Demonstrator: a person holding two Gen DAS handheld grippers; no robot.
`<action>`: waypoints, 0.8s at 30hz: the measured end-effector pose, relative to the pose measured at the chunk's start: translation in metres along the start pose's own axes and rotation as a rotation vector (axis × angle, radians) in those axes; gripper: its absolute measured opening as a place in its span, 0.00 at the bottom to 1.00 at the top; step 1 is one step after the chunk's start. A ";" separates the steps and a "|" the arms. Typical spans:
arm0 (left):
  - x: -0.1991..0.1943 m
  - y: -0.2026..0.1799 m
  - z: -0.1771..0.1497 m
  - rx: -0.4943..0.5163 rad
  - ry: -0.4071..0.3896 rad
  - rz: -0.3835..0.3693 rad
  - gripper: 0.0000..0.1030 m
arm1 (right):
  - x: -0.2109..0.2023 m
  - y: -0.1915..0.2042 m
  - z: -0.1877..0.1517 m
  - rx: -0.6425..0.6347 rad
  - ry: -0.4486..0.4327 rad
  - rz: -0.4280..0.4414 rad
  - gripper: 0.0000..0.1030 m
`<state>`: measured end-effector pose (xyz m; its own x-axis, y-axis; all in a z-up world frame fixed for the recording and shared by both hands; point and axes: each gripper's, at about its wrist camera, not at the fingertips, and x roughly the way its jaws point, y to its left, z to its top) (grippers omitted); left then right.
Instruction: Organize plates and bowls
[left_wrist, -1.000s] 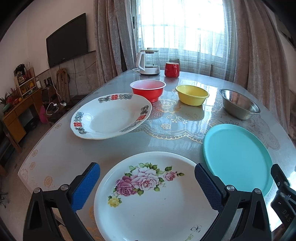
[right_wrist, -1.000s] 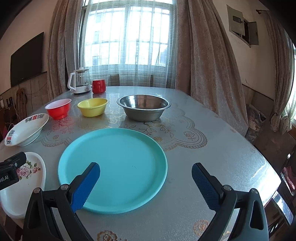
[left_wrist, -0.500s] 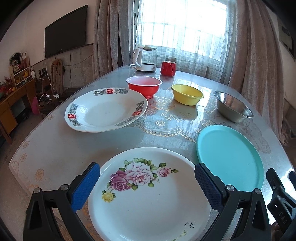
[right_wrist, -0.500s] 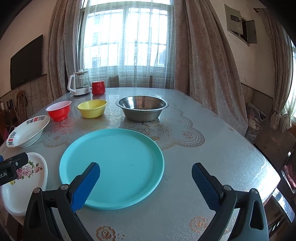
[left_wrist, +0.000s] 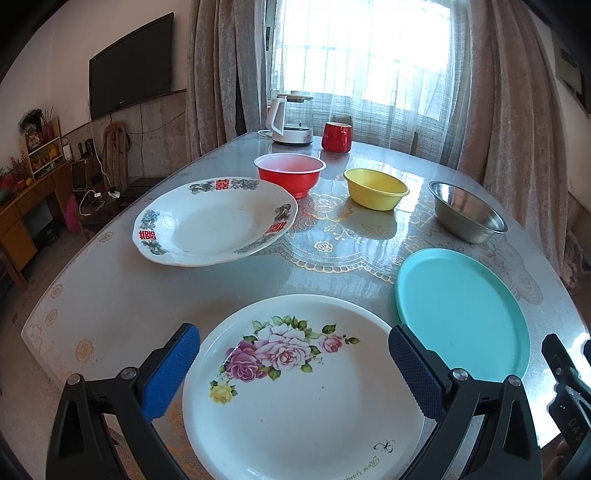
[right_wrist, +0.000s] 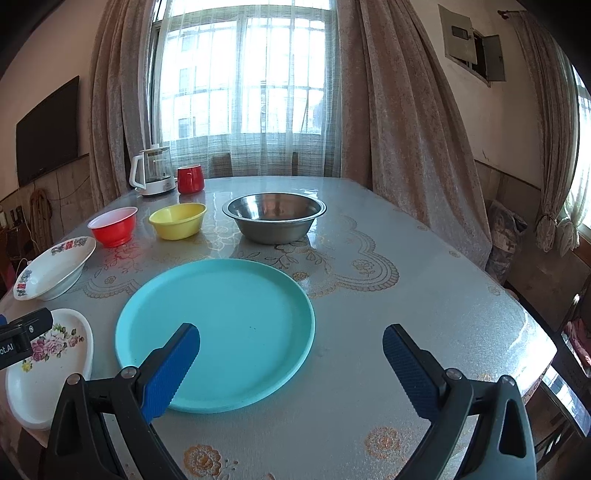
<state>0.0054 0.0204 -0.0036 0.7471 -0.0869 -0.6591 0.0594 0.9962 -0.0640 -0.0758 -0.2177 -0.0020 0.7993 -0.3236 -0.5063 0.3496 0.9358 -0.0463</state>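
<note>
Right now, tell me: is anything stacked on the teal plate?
No, the teal plate lies bare on the table, with nothing on it.

The left wrist camera looks down close over the flower plate (left_wrist: 295, 387) toward the window, the right wrist camera sits beside it over the blue plate (right_wrist: 216, 332), and both see the same table (right_wrist: 424, 314) and bowls.
</note>
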 end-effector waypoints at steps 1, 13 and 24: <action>0.000 -0.001 0.000 0.007 0.001 0.003 1.00 | 0.000 0.001 0.000 0.000 0.000 0.003 0.99; 0.009 0.000 -0.004 0.009 0.024 0.010 1.00 | 0.006 0.007 -0.003 -0.019 0.024 0.027 0.99; 0.007 -0.005 -0.003 0.034 0.015 0.018 1.00 | 0.009 0.007 -0.003 -0.017 0.032 0.030 0.99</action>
<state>0.0088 0.0151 -0.0102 0.7385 -0.0687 -0.6707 0.0686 0.9973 -0.0265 -0.0673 -0.2140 -0.0093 0.7931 -0.2911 -0.5351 0.3171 0.9473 -0.0453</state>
